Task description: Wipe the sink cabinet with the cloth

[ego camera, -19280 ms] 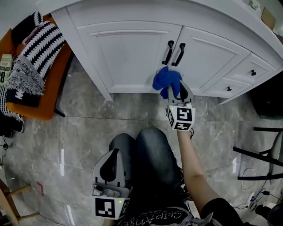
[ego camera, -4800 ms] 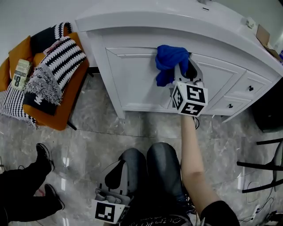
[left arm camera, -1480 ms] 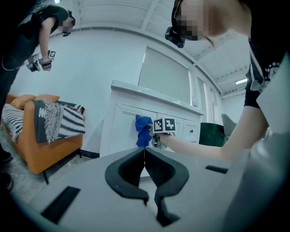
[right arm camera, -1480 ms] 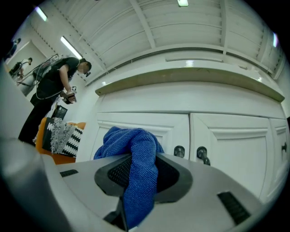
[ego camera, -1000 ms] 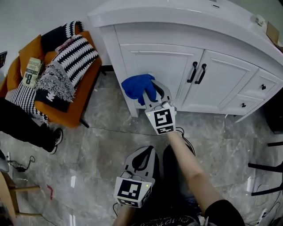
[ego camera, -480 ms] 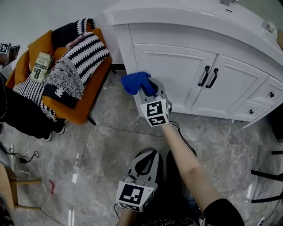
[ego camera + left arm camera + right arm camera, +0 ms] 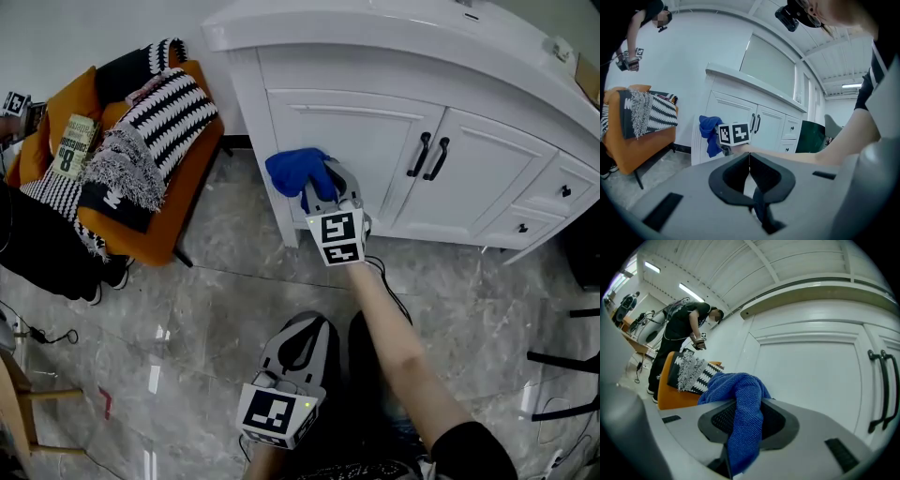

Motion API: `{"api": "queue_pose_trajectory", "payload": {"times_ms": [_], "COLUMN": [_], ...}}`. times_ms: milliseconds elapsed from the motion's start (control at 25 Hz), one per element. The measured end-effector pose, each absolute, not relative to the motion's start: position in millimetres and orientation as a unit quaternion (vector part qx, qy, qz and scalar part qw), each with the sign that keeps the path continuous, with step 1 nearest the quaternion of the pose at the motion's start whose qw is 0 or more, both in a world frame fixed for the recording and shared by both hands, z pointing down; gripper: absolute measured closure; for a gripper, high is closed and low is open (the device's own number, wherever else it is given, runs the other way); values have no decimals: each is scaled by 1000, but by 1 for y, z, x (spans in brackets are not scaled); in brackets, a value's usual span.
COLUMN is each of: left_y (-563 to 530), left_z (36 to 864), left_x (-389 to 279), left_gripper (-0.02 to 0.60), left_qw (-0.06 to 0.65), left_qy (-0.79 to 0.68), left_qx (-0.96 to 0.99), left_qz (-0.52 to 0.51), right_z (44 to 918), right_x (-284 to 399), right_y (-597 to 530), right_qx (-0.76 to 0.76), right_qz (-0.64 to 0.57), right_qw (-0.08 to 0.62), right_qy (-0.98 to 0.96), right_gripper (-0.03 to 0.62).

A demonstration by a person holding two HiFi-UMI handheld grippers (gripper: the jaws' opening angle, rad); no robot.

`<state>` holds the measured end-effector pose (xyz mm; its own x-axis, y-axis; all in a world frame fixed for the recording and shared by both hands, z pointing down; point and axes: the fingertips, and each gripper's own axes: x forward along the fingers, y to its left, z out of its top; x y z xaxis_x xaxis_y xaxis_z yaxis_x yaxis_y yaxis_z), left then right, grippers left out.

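While right claw (image 7: 322,184) clamps cloth (image 7: 292,169) | cabinet doors (image 7: 349,142) closed | left claw (image 7: 750,164) closed

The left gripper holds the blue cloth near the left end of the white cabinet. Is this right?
No, the right gripper holds the blue cloth near the left end of the white cabinet; the right gripper view shows it between the jaws.
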<state>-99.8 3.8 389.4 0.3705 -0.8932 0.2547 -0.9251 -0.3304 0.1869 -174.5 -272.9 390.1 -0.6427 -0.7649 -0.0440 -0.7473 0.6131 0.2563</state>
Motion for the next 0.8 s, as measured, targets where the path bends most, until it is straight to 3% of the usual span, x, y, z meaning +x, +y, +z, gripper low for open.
{"api": "queue_pose_trajectory", "payload": {"times_ms": [800], "left_y": [2], "left_z": [386], "left_x": [-83], "left_gripper": [577], "left_qw": [144], "left_qy": [-537], "left_qx": [830], "left_qz": [43], "right_z": [383], "right_x": [-74], "right_y": [-288], "right_qx": [498], "right_qz": [-109], "right_qw": [18], "right_qy": [-860], "right_gripper": [470]}}
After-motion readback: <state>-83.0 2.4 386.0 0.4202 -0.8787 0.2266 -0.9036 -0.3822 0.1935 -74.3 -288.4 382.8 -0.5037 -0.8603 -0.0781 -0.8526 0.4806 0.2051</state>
